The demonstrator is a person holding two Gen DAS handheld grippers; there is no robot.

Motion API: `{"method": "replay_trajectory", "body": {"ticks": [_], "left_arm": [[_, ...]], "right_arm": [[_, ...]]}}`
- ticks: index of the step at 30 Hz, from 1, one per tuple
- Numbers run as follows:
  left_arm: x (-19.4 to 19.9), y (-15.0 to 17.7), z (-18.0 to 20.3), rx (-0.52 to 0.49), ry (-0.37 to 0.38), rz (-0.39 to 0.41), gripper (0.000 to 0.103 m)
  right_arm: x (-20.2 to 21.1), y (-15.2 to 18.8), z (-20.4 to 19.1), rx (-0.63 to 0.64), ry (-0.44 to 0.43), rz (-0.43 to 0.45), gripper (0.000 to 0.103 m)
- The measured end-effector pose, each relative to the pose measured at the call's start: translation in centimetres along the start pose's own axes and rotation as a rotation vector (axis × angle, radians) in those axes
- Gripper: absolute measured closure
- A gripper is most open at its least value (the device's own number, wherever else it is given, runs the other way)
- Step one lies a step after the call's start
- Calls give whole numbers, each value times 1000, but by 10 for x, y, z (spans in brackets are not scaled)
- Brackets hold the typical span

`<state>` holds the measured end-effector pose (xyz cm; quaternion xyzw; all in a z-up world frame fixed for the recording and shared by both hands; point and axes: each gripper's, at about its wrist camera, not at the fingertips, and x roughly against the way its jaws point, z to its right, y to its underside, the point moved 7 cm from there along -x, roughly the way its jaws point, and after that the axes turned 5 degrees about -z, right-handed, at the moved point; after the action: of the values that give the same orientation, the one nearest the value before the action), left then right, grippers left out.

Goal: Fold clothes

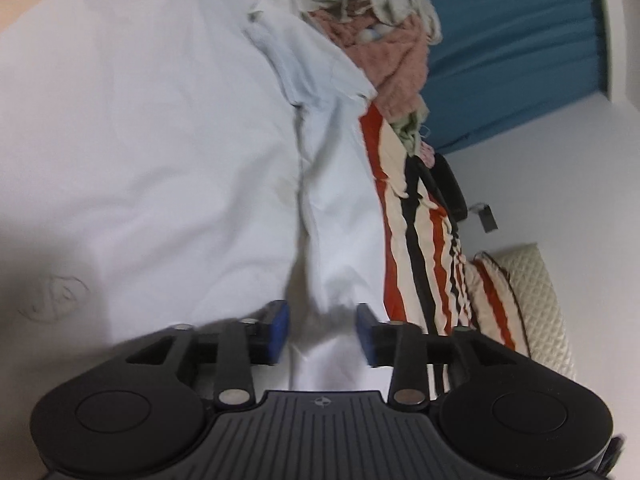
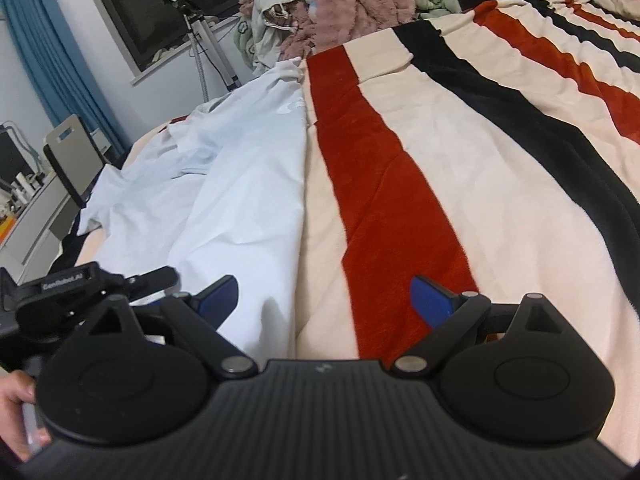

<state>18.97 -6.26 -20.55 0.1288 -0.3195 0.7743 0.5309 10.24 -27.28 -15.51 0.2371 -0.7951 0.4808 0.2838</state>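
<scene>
A pale blue-white shirt (image 1: pixel 160 140) lies spread on the striped bed blanket (image 1: pixel 416 232). In the left wrist view my left gripper (image 1: pixel 323 330) is open just above a raised fold of the shirt, which runs between its blue pads (image 1: pixel 280 332). In the right wrist view the shirt (image 2: pixel 224 184) lies to the left on the red, cream and black blanket (image 2: pixel 460 168). My right gripper (image 2: pixel 326 300) is open wide and empty, low over the shirt's near edge and the blanket. The left gripper's body (image 2: pixel 72 284) shows at the left.
A pile of pink and pale clothes (image 2: pixel 328 4) sits at the far end of the bed. A tripod (image 2: pixel 204 52), a dark screen (image 2: pixel 160 4), blue curtains (image 2: pixel 48 60) and a chair (image 2: pixel 72 156) stand at the left. A quilted pillow (image 1: pixel 536 300) lies beside the blanket.
</scene>
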Motion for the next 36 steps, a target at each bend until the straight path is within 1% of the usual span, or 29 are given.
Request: {"method": "replay_trajectory", "body": {"ticks": [2, 3, 6, 12, 14, 16, 17, 19, 20, 23, 25, 26, 28, 30, 31, 34, 36], "left_arm": [[2, 7, 2, -11, -22, 4, 60], [5, 11, 2, 0, -23, 2, 60], [20, 30, -3, 55, 5, -9, 60], [27, 70, -7, 138, 41, -82, 60], [28, 80, -8, 177, 61, -121, 60], [29, 87, -6, 189, 88, -150, 59], [30, 89, -4, 193, 101, -163, 62], [32, 93, 3, 186, 148, -189, 67], [33, 94, 9, 176, 178, -194, 72], [44, 93, 28, 133, 270, -168, 70], [56, 95, 38, 126, 339, -149, 65], [62, 98, 40, 126, 364, -142, 63], [74, 104, 42, 131, 389, -128, 62], [84, 110, 37, 156, 390, -110, 59], [88, 113, 32, 172, 380, -100, 59], [90, 111, 12, 225, 293, -72, 57], [82, 107, -4, 281, 221, -66, 54]], "right_arm": [[1, 1, -1, 6, -1, 1, 9], [2, 1, -1, 4, -1, -1, 9], [3, 3, 0, -13, -12, -7, 9], [7, 4, -3, -32, -53, -9, 9], [7, 5, -4, -28, -58, -13, 9], [8, 6, -4, -32, -62, -17, 9], [8, 6, -5, -34, -64, -17, 9], [10, 7, -5, -38, -68, -16, 9], [10, 7, -5, -40, -69, -16, 9], [13, 7, -4, -45, -75, -13, 9], [15, 8, -4, -50, -78, -9, 9], [16, 8, -3, -56, -79, -8, 9], [19, 7, -1, -72, -89, -4, 9], [21, 7, 0, -84, -97, 1, 9], [23, 7, 0, -86, -99, 4, 9], [24, 7, 0, -86, -99, 6, 9], [24, 8, 0, -85, -98, 3, 9]]}}
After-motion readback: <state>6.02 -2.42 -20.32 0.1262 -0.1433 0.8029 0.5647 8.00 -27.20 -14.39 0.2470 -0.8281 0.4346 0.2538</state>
